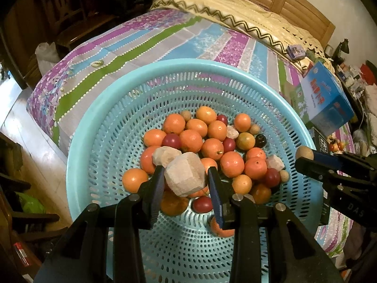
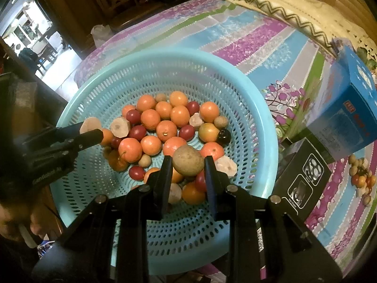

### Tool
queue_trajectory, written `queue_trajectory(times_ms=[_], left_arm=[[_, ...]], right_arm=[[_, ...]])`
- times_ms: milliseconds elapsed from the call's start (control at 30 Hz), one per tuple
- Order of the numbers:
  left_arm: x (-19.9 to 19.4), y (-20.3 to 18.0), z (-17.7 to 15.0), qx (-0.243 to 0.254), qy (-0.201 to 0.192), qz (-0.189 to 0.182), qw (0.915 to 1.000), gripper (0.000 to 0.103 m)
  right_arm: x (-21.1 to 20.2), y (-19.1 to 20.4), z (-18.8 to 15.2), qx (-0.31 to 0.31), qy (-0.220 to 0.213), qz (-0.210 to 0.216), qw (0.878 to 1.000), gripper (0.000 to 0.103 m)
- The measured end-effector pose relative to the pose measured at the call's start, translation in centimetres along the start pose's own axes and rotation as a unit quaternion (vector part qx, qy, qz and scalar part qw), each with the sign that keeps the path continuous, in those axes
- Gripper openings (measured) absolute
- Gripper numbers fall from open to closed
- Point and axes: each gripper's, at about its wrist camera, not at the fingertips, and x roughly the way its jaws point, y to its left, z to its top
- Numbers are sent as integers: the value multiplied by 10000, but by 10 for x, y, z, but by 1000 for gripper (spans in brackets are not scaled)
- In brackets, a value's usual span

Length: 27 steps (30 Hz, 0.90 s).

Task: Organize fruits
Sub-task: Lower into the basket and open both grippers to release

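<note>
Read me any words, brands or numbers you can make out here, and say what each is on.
"DAS": right gripper body.
"Gentlebot AI", roughly, blurred: left gripper body.
Red characters on the blue box: too blurred to read.
White label on the black box: too small to read.

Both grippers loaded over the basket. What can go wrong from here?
1. The left gripper pinches a faceted pale chunk only at its sides; it may twist out and drop onto the oranges below.
2. The right gripper holds a round brown fruit near the fingertips; it could roll free.
3. Both work over one blue basket, so the arms may collide.
</note>
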Motion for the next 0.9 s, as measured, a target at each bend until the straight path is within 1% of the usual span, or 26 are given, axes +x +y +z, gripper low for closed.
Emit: queue_trajectory(times_ms=[267,367,400,433,467,500,533,900], left_arm=[[1,-1,-1,-23,9,-17,10000,38],[4,-1,-2,-28,64,-47,10000,38],[5,0,-2,-32,86,-47,9999,44],[5,0,-2,-38,88,-49,9999,56],[5,0,-3,-41,61,-55,10000,60],[4,1,-3,-47,42,-54,10000,64],[4,1,-3,-64,26,-52,10000,65],[3,4,-1,-139,35,-97,9998,65]], right_arm=[[1,-1,0,-4,-23,32,10000,28],[1,-1,1,38,-33,115,9999,28],[1,-1,1,39,-29,129,9999,29],[0,-2,1,30,-27,126,9999,32],[0,-1,1,25,-28,127,9999,39],[0,-1,1,26,-42,126,9999,42],[-1,-2,1,20,-58,124,9999,45],[-6,-3,-3,28,-150,240,9996,45]])
